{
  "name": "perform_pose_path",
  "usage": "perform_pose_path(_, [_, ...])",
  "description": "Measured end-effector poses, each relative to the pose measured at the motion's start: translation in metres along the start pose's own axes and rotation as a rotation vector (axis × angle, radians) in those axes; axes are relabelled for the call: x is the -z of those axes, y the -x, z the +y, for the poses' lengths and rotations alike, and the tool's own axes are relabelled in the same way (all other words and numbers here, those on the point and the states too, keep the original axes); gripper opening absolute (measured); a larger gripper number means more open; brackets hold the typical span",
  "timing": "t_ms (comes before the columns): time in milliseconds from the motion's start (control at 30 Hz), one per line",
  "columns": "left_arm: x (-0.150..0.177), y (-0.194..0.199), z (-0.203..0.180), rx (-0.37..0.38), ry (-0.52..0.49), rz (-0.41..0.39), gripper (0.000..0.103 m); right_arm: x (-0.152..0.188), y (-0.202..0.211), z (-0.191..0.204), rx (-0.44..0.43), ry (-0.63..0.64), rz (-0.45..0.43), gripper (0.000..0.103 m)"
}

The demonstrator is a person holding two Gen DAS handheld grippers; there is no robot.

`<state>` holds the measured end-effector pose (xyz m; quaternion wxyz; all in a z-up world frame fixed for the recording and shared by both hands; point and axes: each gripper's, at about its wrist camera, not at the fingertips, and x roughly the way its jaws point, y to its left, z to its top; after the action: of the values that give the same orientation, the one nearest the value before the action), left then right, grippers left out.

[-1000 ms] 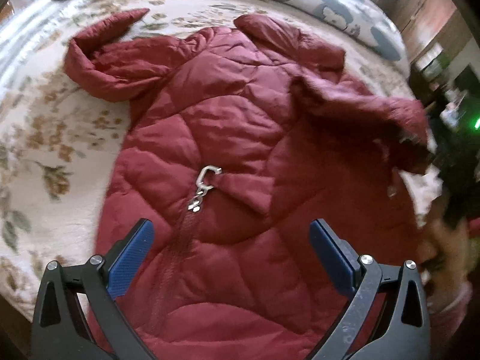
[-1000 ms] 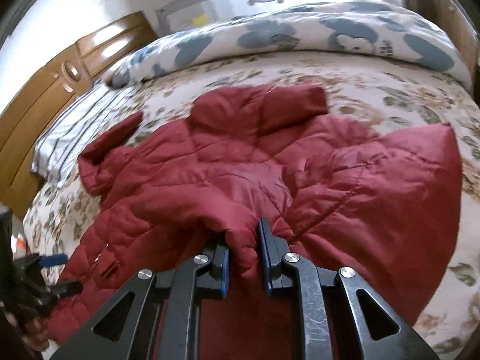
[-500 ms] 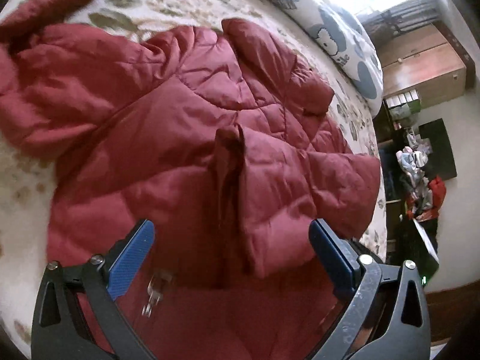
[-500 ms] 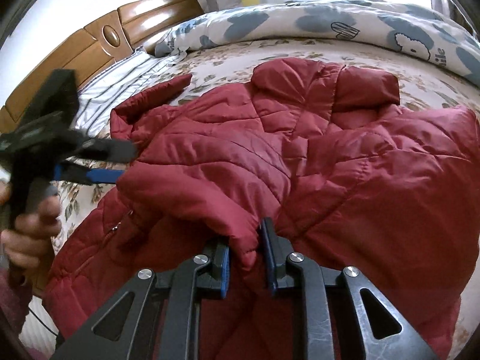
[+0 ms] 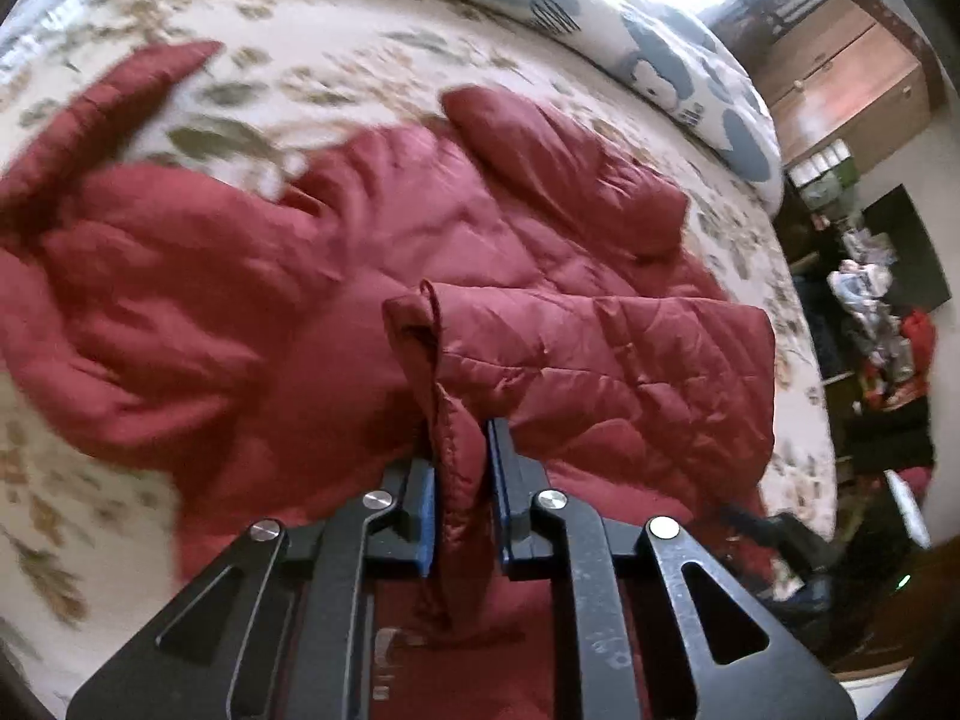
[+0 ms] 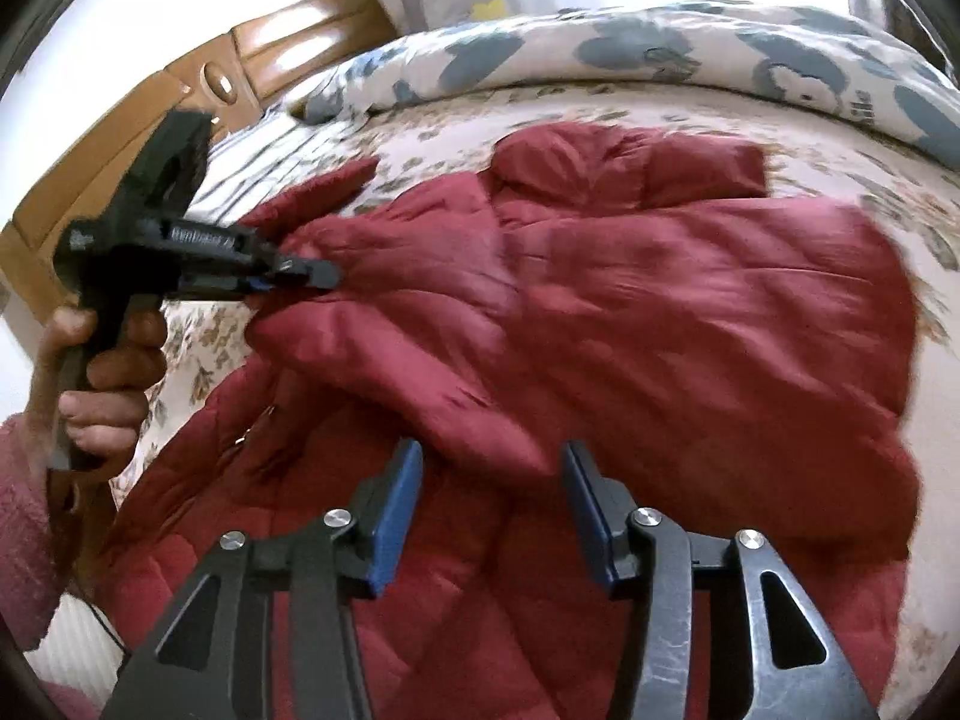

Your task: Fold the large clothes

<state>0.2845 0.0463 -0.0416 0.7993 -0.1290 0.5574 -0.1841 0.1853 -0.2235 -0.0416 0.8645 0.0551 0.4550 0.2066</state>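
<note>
A dark red quilted jacket [image 5: 288, 276] lies spread on the bed, its right sleeve folded across the body. My left gripper [image 5: 461, 462] is shut on the cuff edge of that folded sleeve [image 5: 600, 354]. In the right wrist view the jacket [image 6: 660, 324] fills the middle, and the left gripper [image 6: 312, 276] pinches the sleeve's cuff at the left. My right gripper [image 6: 489, 480] is open and empty, just above the jacket's lower front. The jacket's other sleeve [image 5: 102, 108] stretches out to the far left.
The bed has a floral cover [image 5: 336, 60] and a rolled blue-and-white duvet [image 6: 660, 54] along the far side. A wooden headboard [image 6: 252, 66] stands at the left. A wooden cabinet [image 5: 852, 90] and floor clutter lie beyond the bed's right edge.
My right gripper has opened and let go of the folded sleeve. My left gripper has moved in and shut on the sleeve's cuff.
</note>
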Motion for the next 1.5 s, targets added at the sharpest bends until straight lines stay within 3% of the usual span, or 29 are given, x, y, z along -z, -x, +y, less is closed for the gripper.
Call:
perform_pose_path(200, [0.001, 0.006, 0.008, -0.112, -0.066, -0.035, 0.013, -0.016, 0.032, -0.049, 0.111, -0.152, -0.116, 0.050])
perform_pose_path(400, [0.000, 0.007, -0.016, -0.236, -0.177, -0.104, 0.013, -0.035, 0.008, -0.092, 0.189, -0.233, -0.090, 0.052])
perform_pose_path(467, [0.000, 0.010, -0.020, -0.292, -0.200, -0.133, 0.020, -0.031, -0.004, -0.101, 0.216, -0.244, -0.054, 0.052])
perform_pose_path(500, [0.000, 0.015, -0.020, -0.355, -0.191, -0.159, 0.026, -0.028, -0.013, -0.105, 0.223, -0.252, -0.025, 0.052])
perform_pose_path(533, [0.002, 0.022, -0.018, -0.390, -0.174, -0.186, 0.039, -0.024, -0.019, -0.108, 0.228, -0.255, -0.011, 0.052])
perform_pose_path(600, [0.005, 0.040, -0.014, -0.353, -0.126, -0.249, 0.044, -0.016, -0.027, -0.109, 0.237, -0.259, -0.011, 0.053])
perform_pose_path(667, [0.009, 0.054, -0.015, -0.242, -0.105, -0.271, 0.044, -0.013, -0.028, -0.110, 0.241, -0.263, -0.021, 0.054])
perform_pose_path(800, [0.013, 0.037, -0.036, -0.179, -0.154, -0.218, 0.044, -0.012, -0.032, -0.106, 0.254, -0.252, -0.020, 0.058])
perform_pose_path(867, [0.015, 0.015, -0.045, -0.190, -0.187, -0.178, 0.044, -0.012, -0.033, -0.105, 0.261, -0.243, -0.018, 0.059])
perform_pose_path(1033, [0.023, -0.041, -0.039, -0.303, -0.207, -0.072, 0.046, -0.012, -0.033, -0.105, 0.263, -0.237, -0.024, 0.059])
perform_pose_path(1300, [0.032, -0.049, -0.034, -0.317, -0.218, -0.080, 0.047, -0.022, -0.003, -0.073, 0.286, -0.171, -0.088, 0.060])
perform_pose_path(1500, [0.037, -0.054, -0.030, -0.309, -0.222, -0.086, 0.048, -0.018, -0.043, -0.078, 0.309, -0.143, 0.053, 0.061])
